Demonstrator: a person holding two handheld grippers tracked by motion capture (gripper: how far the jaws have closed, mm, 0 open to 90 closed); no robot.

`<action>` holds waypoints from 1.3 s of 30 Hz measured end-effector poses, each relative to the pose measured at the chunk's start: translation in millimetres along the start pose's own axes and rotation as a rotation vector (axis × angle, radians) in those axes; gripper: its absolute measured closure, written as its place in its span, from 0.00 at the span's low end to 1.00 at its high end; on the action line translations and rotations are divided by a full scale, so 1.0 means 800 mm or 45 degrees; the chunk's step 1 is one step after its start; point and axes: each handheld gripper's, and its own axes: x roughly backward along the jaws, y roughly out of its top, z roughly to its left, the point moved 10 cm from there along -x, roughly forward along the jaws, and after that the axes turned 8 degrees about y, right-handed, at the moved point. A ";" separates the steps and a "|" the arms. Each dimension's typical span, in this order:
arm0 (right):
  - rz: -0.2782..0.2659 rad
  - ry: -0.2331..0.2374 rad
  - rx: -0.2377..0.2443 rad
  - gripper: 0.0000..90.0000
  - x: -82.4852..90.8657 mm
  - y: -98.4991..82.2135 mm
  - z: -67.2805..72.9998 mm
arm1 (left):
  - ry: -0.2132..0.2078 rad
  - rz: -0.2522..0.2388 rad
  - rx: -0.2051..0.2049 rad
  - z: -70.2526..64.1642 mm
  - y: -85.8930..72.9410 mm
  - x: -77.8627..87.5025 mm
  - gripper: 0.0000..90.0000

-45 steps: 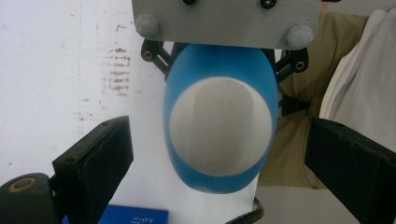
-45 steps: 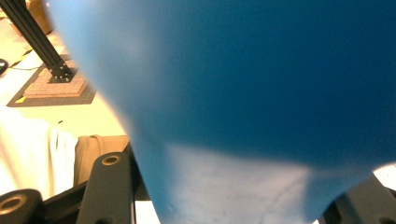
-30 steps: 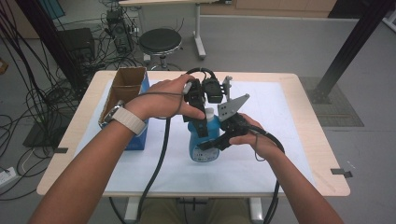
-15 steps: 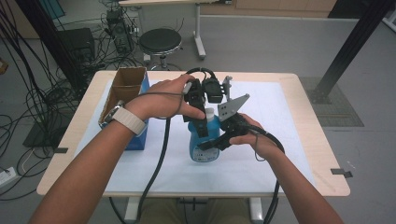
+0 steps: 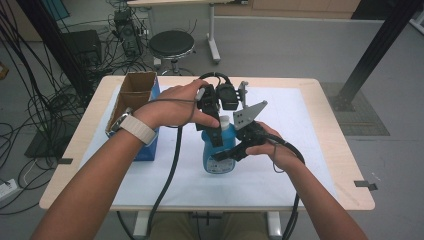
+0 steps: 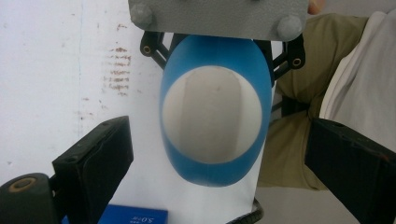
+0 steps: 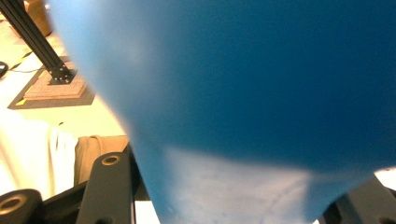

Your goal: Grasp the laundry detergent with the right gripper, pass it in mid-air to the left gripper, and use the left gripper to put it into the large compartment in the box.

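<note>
A blue bottle (image 5: 220, 157) with a white cap stands upright on the white mat at the table's middle. My right gripper (image 5: 232, 151) comes in from the right and is shut on the bottle's body; in the right gripper view the blue bottle (image 7: 261, 93) sits between its black jaws (image 7: 233, 198). My left gripper (image 5: 214, 131) hangs point-down over the bottle's top. In the left gripper view the white cap (image 6: 211, 120) lies between the jaws of my left gripper (image 6: 219, 161), which stand wide apart and clear of it. The right gripper's grey plate (image 6: 217, 18) shows above.
An open cardboard box (image 5: 134, 92) rests against a blue box (image 5: 149, 146) at the table's left. The white mat (image 5: 295, 120) covers most of the wooden table (image 5: 330, 150). A black stool (image 5: 171, 45) and cables (image 5: 35, 100) lie beyond and to the left.
</note>
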 end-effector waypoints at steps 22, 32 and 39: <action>0.000 0.004 -0.005 0.48 0.000 -0.001 0.000 | 0.000 -0.003 0.001 0.000 0.000 0.000 0.09; -0.002 0.004 -0.008 0.48 0.001 0.000 0.000 | 0.001 0.001 -0.004 0.001 -0.001 0.001 0.09; 0.000 0.006 -0.011 0.48 0.000 -0.001 0.000 | 0.002 -0.002 -0.001 0.001 -0.001 0.000 0.09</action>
